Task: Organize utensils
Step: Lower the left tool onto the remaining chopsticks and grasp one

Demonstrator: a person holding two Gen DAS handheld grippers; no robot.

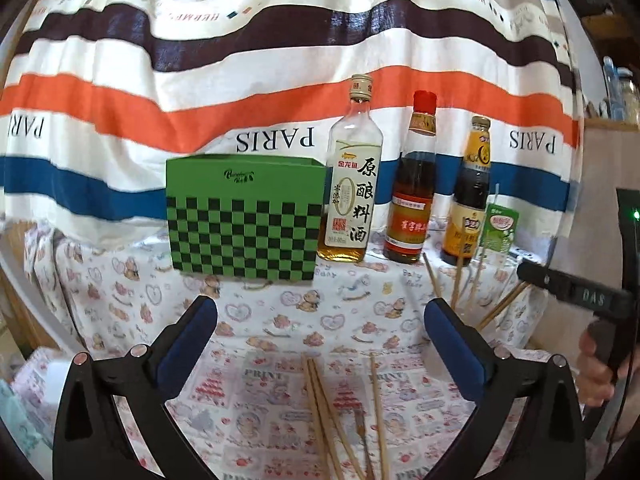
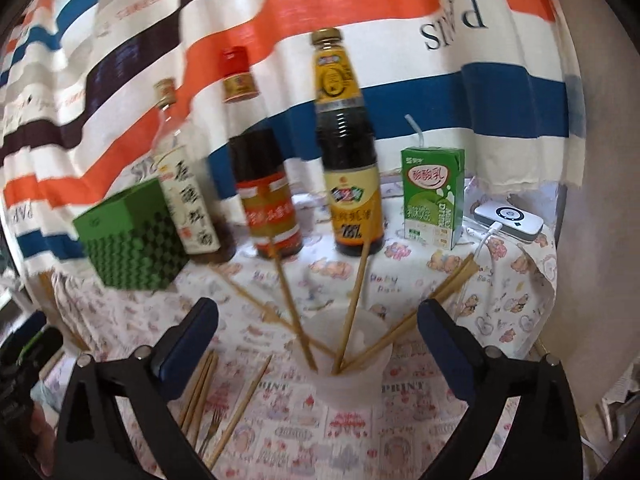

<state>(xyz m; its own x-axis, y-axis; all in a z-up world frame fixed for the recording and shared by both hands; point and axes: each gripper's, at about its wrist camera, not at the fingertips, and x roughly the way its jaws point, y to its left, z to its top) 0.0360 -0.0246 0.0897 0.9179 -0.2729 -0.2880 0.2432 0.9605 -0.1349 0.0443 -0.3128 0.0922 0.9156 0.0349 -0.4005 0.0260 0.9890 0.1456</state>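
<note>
Several wooden chopsticks (image 1: pixel 326 408) lie loose on the printed tablecloth below my open, empty left gripper (image 1: pixel 320 320), with a small fork (image 1: pixel 362 432) among them. In the right wrist view, a translucent white cup (image 2: pixel 346 360) stands between the jaws of my open right gripper (image 2: pixel 318 322), touching neither. It holds several chopsticks (image 2: pixel 356 300) fanned outward. More loose chopsticks (image 2: pixel 202 388) and the fork (image 2: pixel 212 424) lie to its left. The cup's chopsticks also show at the right of the left wrist view (image 1: pixel 460 280).
A green checkered box (image 1: pixel 244 220) stands at the back left. Three bottles stand beside it: clear cooking wine (image 1: pixel 352 184), red-capped sauce (image 1: pixel 412 188), dark soy sauce (image 1: pixel 468 200). A green drink carton (image 2: pixel 434 196) and a white device with cable (image 2: pixel 508 220) are at the right.
</note>
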